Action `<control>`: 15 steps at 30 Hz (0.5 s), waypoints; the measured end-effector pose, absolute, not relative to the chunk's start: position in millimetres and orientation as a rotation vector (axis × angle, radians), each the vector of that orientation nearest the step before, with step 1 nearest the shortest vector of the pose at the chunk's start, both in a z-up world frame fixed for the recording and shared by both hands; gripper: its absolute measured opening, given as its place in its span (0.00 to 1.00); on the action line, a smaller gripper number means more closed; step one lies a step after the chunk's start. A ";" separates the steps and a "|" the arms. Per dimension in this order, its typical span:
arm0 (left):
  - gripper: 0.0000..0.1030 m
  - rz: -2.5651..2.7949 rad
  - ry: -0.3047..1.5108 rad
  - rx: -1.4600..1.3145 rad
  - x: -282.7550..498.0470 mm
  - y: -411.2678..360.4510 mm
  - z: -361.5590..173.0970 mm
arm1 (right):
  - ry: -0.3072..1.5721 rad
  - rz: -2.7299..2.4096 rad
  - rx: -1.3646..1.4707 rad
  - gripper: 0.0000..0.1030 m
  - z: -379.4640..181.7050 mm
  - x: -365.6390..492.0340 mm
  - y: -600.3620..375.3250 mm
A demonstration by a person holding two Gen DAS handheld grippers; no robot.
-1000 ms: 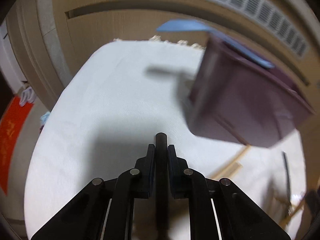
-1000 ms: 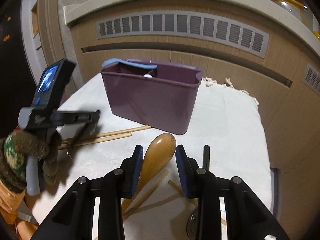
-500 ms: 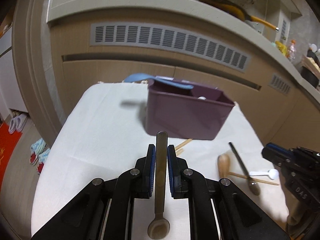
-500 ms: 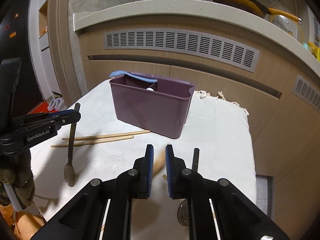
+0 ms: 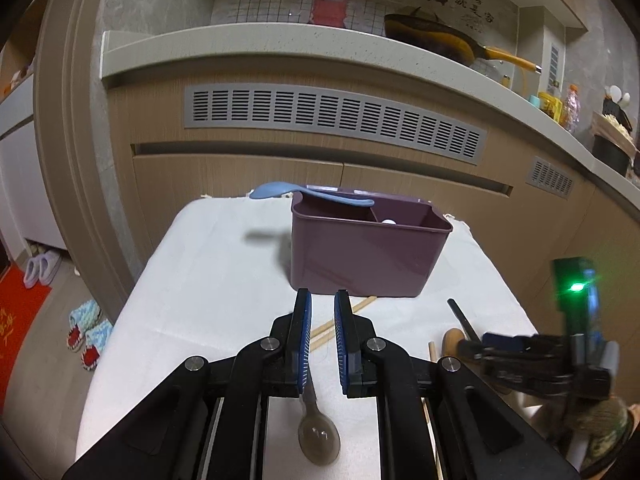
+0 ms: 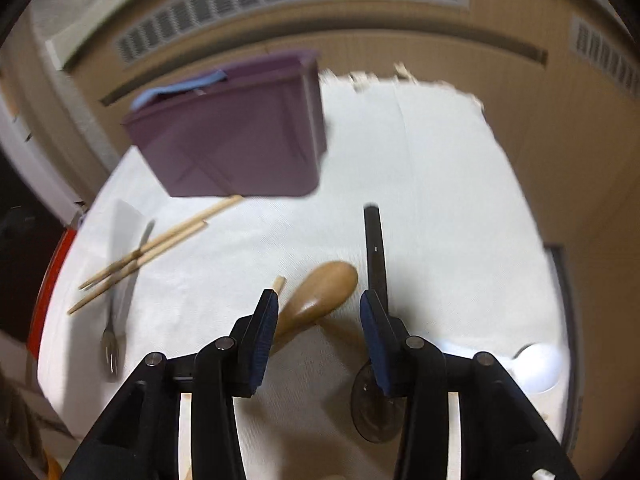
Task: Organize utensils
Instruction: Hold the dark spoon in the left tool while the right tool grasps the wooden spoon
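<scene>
Left hand-held gripper (image 5: 320, 336): nearly together, clamped low on the handle of a metal spoon (image 5: 319, 438), with the bowl hanging down, in front of the purple caddy (image 5: 360, 260). Right hand-held gripper (image 6: 320, 300): jaws opening, pads apart and pressing nothing, with the head of a wooden spoon (image 6: 324, 288) between them in front of the caddy. Black-handled spoon (image 6: 374, 240): lies just beside the wooden spoon, its handle pointing past the caddy's right end. Chopsticks (image 6: 160, 244): one loose pair, in front of the caddy on its left. Caddy: upright on the cloth-covered counter (image 5: 224, 272), with a blue spoon (image 5: 280, 191) across its left rim. Handling note: likely best to carry the metal spoon over an open compartment, clear of the blue spoon, and lower it before letting go. The right pads should close on the wooden spoon alone.
</scene>
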State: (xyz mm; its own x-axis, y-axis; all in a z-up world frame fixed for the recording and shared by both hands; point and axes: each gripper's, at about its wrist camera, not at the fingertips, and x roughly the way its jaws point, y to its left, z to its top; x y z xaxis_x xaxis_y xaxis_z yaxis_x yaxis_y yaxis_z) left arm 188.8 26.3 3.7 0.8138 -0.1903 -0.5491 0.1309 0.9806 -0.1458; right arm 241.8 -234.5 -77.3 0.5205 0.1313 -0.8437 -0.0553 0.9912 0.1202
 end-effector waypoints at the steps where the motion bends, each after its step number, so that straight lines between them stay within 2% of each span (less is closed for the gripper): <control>1: 0.12 -0.173 0.591 -0.099 187.6 26.1 4.0 | 1.040 0.101 0.107 0.39 -83.1 244.4 -232.6; 5: 0.12 -0.173 0.595 -0.117 189.3 31.3 0.4 | 1.087 0.091 0.139 0.41 -97.2 252.5 -222.6; 10: 0.12 -0.127 0.681 -0.188 206.1 52.2 -21.2 | 1.033 0.051 0.065 0.46 -101.2 268.7 -208.3; 11: 0.12 -0.117 0.703 -0.207 209.5 57.8 -26.8 | 1.026 0.052 0.037 0.45 -101.7 271.8 -204.6; 12: 0.13 -0.103 0.722 -0.226 212.5 63.1 -32.2 | 1.019 0.058 0.010 0.33 -101.5 274.0 -201.5; 15: 0.13 -0.083 0.774 -0.257 219.5 73.5 -45.9 | 0.992 0.129 -0.045 0.31 -99.3 272.7 -196.1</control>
